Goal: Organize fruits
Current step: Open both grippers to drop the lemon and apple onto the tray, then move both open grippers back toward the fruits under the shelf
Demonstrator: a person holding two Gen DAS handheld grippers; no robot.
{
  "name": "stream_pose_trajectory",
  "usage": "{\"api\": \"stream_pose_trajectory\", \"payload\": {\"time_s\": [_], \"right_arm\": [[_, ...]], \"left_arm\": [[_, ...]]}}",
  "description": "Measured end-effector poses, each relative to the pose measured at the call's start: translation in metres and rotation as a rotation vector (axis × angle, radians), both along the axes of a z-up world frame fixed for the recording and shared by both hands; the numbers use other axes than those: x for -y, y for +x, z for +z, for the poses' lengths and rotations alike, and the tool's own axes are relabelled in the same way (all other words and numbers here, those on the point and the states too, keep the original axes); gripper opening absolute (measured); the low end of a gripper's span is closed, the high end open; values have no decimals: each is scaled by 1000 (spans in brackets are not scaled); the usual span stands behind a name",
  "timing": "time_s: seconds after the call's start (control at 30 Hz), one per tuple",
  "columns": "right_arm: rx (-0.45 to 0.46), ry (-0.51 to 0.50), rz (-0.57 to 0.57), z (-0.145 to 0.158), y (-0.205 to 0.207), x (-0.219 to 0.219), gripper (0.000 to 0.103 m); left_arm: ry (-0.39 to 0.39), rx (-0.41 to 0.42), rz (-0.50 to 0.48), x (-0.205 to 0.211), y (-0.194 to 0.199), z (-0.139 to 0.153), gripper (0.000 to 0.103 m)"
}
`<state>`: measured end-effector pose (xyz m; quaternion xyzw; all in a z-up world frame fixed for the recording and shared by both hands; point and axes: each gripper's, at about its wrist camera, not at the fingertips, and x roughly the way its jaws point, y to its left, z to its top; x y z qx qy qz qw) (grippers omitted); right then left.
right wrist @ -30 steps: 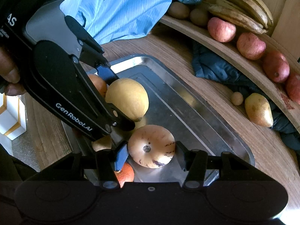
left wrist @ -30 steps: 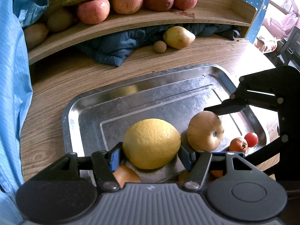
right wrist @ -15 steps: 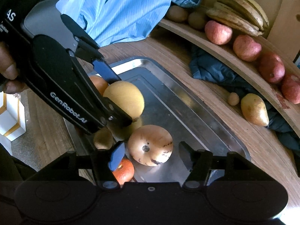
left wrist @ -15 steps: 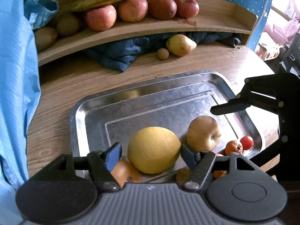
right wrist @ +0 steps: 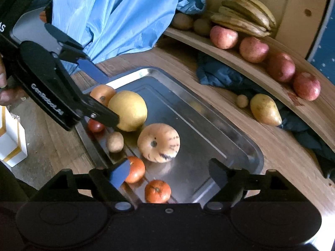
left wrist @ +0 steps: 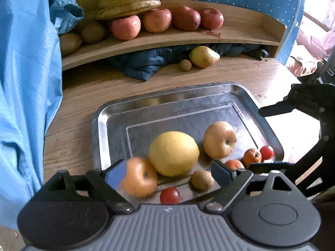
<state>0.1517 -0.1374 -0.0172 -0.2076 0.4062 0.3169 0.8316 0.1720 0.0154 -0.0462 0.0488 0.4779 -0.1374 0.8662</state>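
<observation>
- The left gripper (left wrist: 170, 170) stands with its jaws wide apart; they have just been opening, and nothing is clamped. The yellow citrus (left wrist: 173, 153) lies beyond the fingertips on the metal tray (left wrist: 100, 125), free of both pads.
- The right gripper (right wrist: 170, 170) is likewise spread wide, jaws just opened, gripping nothing. The pale striped fruit (right wrist: 159, 143) sits on the tray ahead of its fingers, clear of them.
- In the right wrist view the left gripper's black body hides part of the citrus and part of a small red fruit (right wrist: 95, 125); white lettering on it reads "GenRobot.AI", blurred, and a cut-off "AS" shows at the top left edge.
- A person's hand (right wrist: 5, 87) at the left edge is mostly cut off.
- Counted on the tray in the left wrist view: one citrus, one striped fruit, one orange-yellow round fruit (left wrist: 140, 176), one small brown fruit (left wrist: 202, 179), two small orange fruits (left wrist: 252, 156), two small red ones (left wrist: 170, 195). Their edges are softened by blur.
- Outward, on the wooden table (left wrist: 71, 113): one pear (left wrist: 203, 56) and one small brown ball (left wrist: 185, 64) just beside it, against dark blue cloth (left wrist: 144, 64).
- On the curved shelf (left wrist: 230, 35): four red apples (left wrist: 125, 27), a bunch of bananas (left wrist: 127, 2), and brown fruits partly hidden by light blue fabric (left wrist: 25, 83).
</observation>
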Motion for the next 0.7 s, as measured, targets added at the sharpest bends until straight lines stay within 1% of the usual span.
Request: {"api": "stream_pose_trajectory", "payload": {"time_s": [0.27,0.53,0.7], "right_arm": [[-5,5,-24,3,-16,23,95],[-8,-9,-47,4,-22,41,99],[-10,-23,-60,4,-22,48,102]], "left_arm": [[44,4,35,-4,-22,7,100],[89,-17,43,-8,-35,8,101],[141,-31,43,-17,-37,10,102]]}}
